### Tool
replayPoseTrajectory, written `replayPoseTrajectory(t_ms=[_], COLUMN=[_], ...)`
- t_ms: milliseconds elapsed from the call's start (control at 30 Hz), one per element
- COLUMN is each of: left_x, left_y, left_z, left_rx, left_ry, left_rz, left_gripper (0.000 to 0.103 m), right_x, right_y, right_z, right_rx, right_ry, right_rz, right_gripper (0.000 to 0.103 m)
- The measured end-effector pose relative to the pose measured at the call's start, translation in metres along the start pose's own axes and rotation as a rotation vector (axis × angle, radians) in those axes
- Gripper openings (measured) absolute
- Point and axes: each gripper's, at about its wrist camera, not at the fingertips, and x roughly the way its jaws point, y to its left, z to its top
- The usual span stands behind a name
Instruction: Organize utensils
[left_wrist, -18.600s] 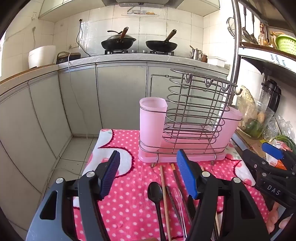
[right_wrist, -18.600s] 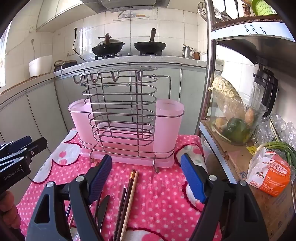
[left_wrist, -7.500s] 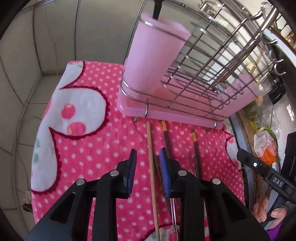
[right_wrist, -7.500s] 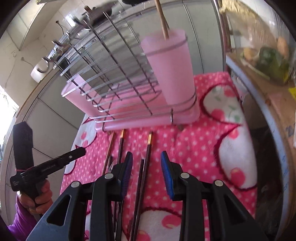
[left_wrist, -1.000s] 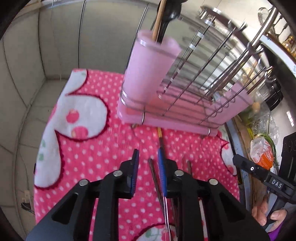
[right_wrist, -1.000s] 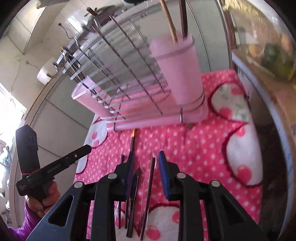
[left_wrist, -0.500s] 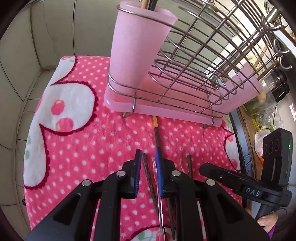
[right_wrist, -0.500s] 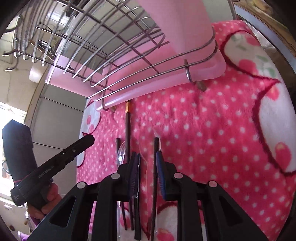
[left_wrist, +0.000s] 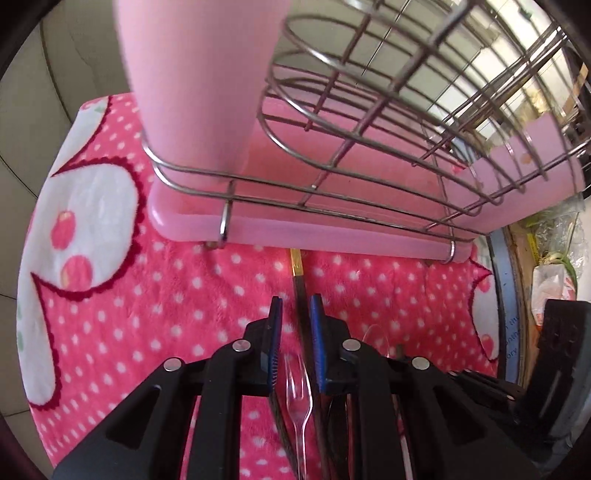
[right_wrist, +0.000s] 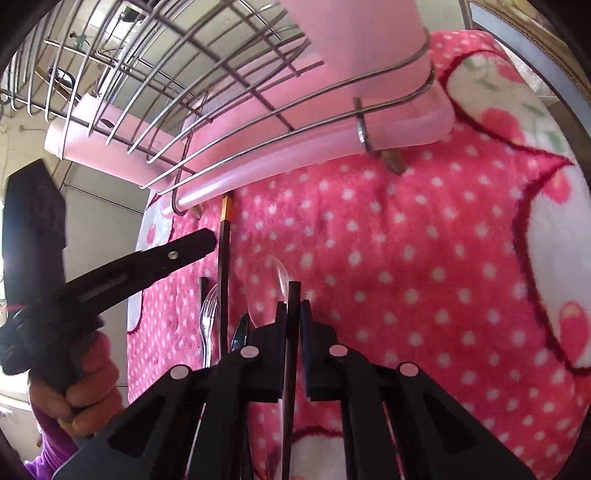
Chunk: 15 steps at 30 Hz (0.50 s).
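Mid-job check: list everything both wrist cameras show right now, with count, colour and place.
Utensil rack: one, wire with pink tray and cups, far end of cloth.
Cloth: one, pink with white dots, under everything.
Gold-tipped chopstick: one, dark, between the left fingers, tip near the tray.
Plain chopstick: one, dark, clamped by right gripper.
Clear fork: one, under left gripper.
Clear spoon: one, ahead of right gripper.
Black spoon: one, partly hidden.
Left gripper: black, blue pads, narrow gap.
Right gripper: black, shut.

The pink cup (left_wrist: 192, 92) loses its top past the frame edge, and the dark chopstick (right_wrist: 290, 350) disappears beneath the jaws.
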Motion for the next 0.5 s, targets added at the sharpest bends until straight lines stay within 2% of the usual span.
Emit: replayPoseTrajectory(t_ms=[133, 300, 333, 500], left_x=[0.016, 0.018, 0.016, -0.001], left_y=[-0.006, -0.015, -0.016, -0.026], left_z=[0.005, 0.008, 0.007, -0.008], left_rx=[-0.005, 0.035, 0.036, 0.041], left_ry=[0.028, 0.02, 0.02, -0.005], left_rz=[0.034, 0.081, 0.079, 0.026], left_gripper=[0.015, 0.015, 0.007, 0.007], right_x=[-0.011, -0.025, -0.028, -0.045], right_y=[-0.01, -0.021, -0.022, -0.026], right_z=[0.001, 0.001, 0.001, -0.001], right_rx=[0.021, 0.041, 0.042, 0.037], right_ry=[-0.014, -0.033, -0.039, -0.073], right_rz=[0.025, 0.047, 0.049, 0.057], right_gripper=[0.007, 0.007, 0.007, 0.007])
